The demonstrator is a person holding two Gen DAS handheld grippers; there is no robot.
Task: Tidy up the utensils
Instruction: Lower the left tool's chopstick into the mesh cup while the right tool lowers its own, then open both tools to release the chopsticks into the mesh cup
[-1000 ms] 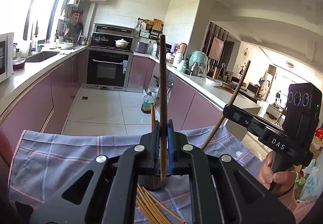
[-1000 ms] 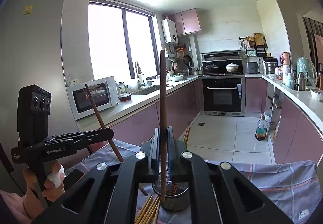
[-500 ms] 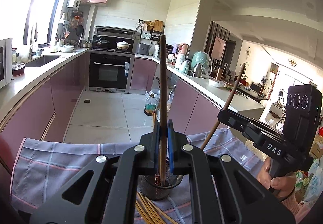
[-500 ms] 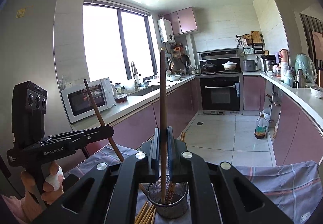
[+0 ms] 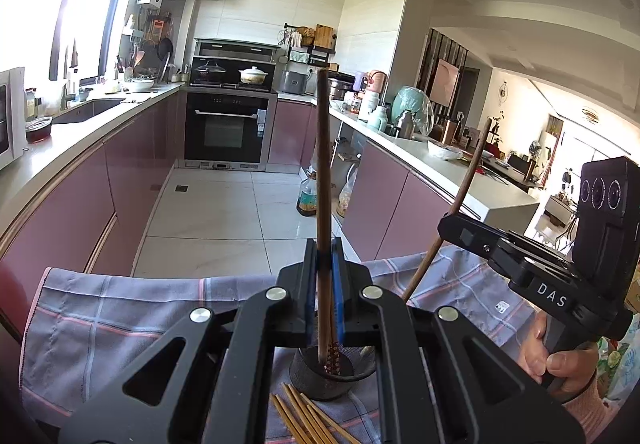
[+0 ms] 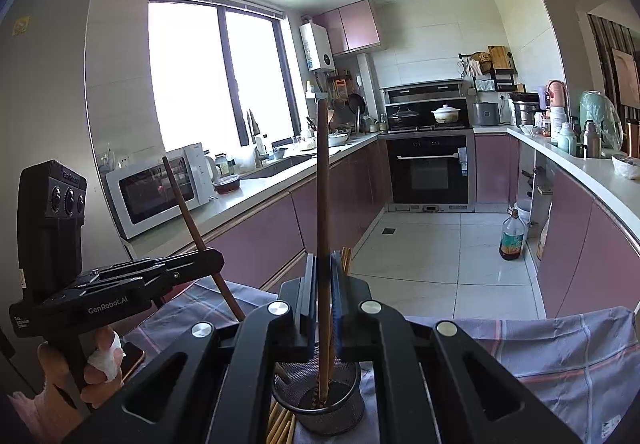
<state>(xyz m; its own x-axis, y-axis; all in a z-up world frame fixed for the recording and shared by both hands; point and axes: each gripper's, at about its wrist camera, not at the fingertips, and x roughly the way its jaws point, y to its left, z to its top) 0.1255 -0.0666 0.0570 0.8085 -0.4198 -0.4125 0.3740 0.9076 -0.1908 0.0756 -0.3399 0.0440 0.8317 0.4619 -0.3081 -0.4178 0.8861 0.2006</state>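
Two dark chopsticks are up, one in each claw. My left claw (image 5: 323, 284) is clamped on a dark chopstick (image 5: 323, 179) held nearly upright, its tip down in the mesh cup (image 5: 320, 372). My right claw (image 6: 323, 284) pinches the other chopstick (image 6: 322, 203) the same way, its tip also inside that cup (image 6: 320, 400). The cup stands on a checked cloth (image 5: 120, 308) over the worktop, with pale bamboo chopsticks (image 5: 304, 416) lying loose just beside its base.
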